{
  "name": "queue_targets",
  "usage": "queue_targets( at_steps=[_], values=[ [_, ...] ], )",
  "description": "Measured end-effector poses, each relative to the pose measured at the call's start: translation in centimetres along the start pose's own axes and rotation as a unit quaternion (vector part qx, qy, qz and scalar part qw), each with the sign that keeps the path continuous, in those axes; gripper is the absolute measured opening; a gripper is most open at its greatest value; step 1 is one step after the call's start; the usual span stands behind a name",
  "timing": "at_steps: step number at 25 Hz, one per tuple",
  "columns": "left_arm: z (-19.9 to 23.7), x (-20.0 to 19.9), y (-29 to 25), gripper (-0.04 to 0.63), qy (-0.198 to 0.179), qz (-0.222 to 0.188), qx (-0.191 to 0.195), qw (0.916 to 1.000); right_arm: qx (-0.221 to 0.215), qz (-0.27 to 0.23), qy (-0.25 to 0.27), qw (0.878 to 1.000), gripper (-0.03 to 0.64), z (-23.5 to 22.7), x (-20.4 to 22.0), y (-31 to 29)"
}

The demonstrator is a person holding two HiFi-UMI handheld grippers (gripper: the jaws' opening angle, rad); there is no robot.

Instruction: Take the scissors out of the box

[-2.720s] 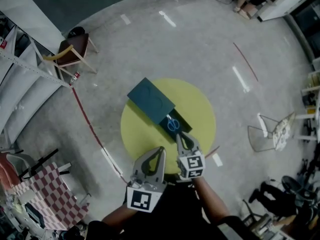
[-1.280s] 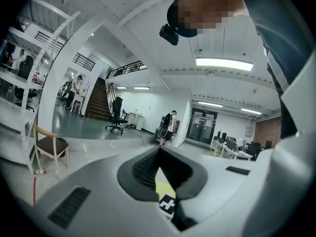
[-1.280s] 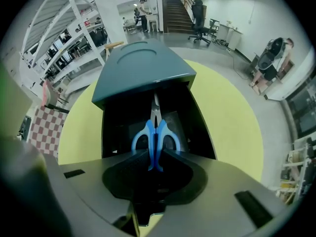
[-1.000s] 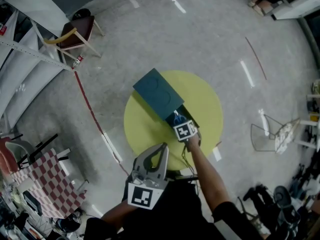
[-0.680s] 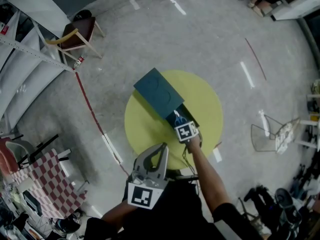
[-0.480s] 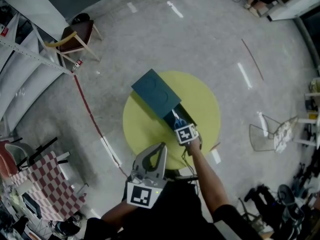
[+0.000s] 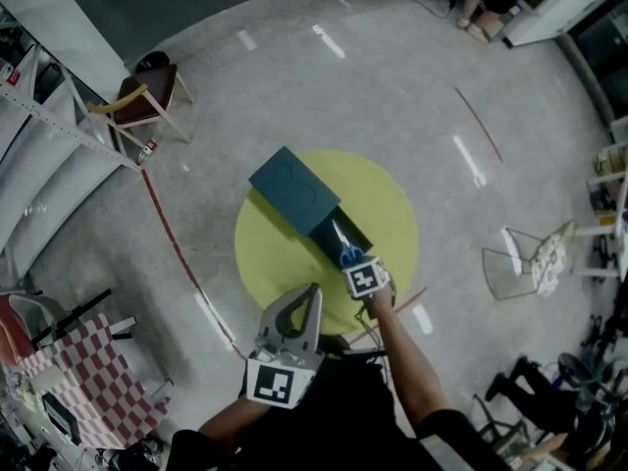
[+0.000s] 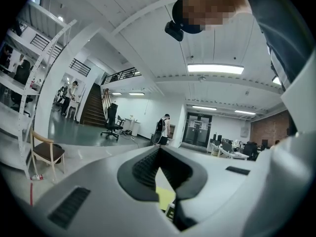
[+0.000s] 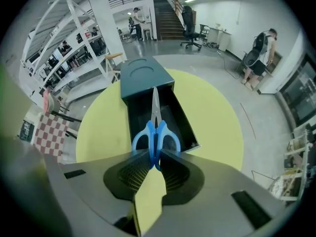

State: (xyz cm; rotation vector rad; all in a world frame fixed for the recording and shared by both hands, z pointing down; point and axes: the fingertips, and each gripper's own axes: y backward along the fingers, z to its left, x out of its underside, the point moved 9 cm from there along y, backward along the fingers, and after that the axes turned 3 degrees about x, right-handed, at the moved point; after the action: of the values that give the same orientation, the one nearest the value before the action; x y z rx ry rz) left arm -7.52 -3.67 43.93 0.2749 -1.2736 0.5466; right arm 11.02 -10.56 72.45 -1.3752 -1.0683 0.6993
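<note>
Over yellow table point(image 7: 280, 263), right gripper point(image 9: 154, 157) fingers pinch scissors point(image 9: 154, 127) above box point(image 9: 143, 78); left gripper point(image 8: 159, 150) fingers pressed together.

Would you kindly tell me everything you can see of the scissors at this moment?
The scissors have two bright blue loop handles that look like plastic, and slim silvery metal blades closed together. The right gripper has its jaws shut on the handles where the loops meet. The blades point away from it, along the open black tray of the dark teal box on the round yellow table. Whether the tips touch the tray cannot be told.
</note>
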Motion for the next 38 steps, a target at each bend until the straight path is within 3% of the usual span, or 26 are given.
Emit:
queue_targets(
  at_steps=[7,21,32,38],
  values=[
    [-1.2,-0.7,0.8,-0.002,-0.014,-0.014,0.002,0.9998,0.040,-0.051,0.008,0.998,0.067,-0.7,1.1,3.6],
    [-2.9,-1.7,1.2,-0.002,-0.036,-0.042,0.002,0.9984,0.049,-0.189,0.000,0.981,0.067,0.1,1.0,12.3],
    [-3.4,-2.3,0.9,-0.002,-0.043,-0.051,0.004,0.9978,0.060,-0.313,-0.023,0.948,0.067,0.6,1.6,19.6],
    [-3.3,-2.3,1.2,-0.002,-0.045,-0.051,0.004,0.9977,0.058,-0.390,-0.036,0.918,0.067,1.8,2.5,23.6]
  ],
)
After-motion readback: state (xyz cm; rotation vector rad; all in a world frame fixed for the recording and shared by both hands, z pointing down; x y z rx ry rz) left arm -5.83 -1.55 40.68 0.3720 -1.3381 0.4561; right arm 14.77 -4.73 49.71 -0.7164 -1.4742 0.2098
